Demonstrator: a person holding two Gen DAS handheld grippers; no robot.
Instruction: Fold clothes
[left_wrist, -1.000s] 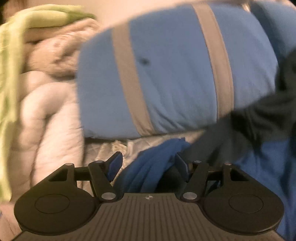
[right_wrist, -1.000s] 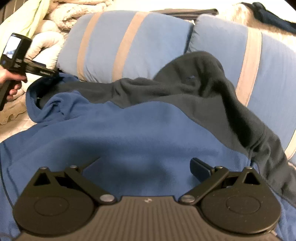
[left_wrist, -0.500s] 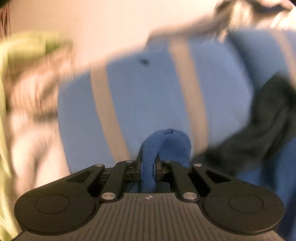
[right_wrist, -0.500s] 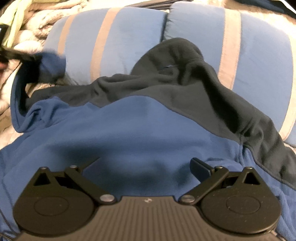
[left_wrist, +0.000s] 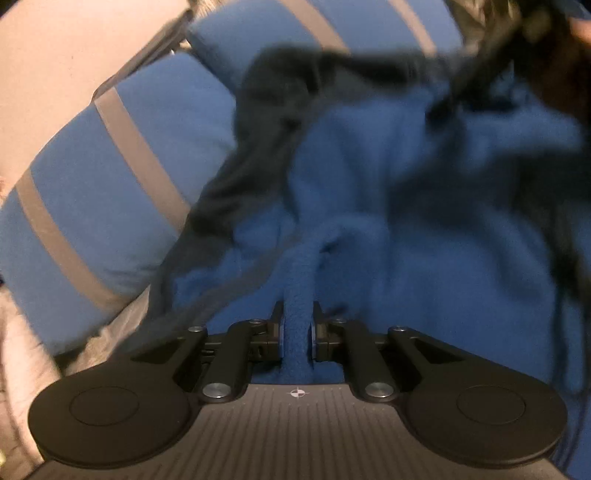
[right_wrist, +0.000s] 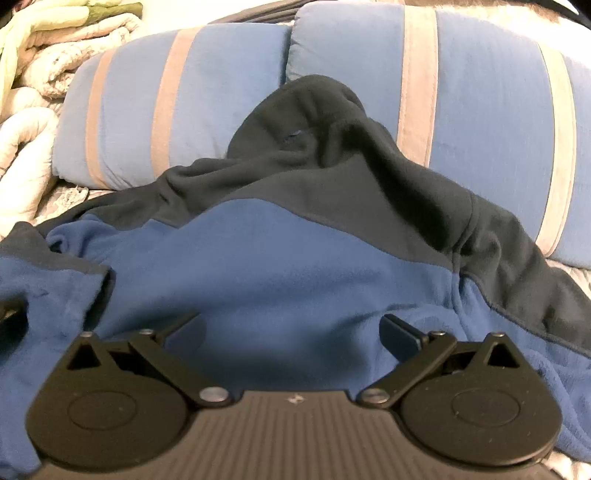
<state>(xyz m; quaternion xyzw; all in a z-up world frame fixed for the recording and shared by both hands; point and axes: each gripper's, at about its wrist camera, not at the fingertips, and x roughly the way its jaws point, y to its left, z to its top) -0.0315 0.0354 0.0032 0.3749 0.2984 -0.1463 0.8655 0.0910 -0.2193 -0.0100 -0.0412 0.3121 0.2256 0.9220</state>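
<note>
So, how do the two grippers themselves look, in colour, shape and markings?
Both look alike. The left gripper and the right gripper are matte black, each with two round discs, angled link bars with silver pivot pins, and a grey ribbed plate carrying a small round mark. The right gripper's fingertip pads look dark blue. No cables or sleeves show.

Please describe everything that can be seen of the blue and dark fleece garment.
The fleece garment looks soft and fuzzy: a bright blue body with dark charcoal upper panels and a dark hood or collar part that rises against the striped blue pillows. It lies spread and rumpled, not yet folded. The left gripper is shut on a bunched blue strip of it. The right gripper hangs open over the blue body; contact cannot be told.
</note>
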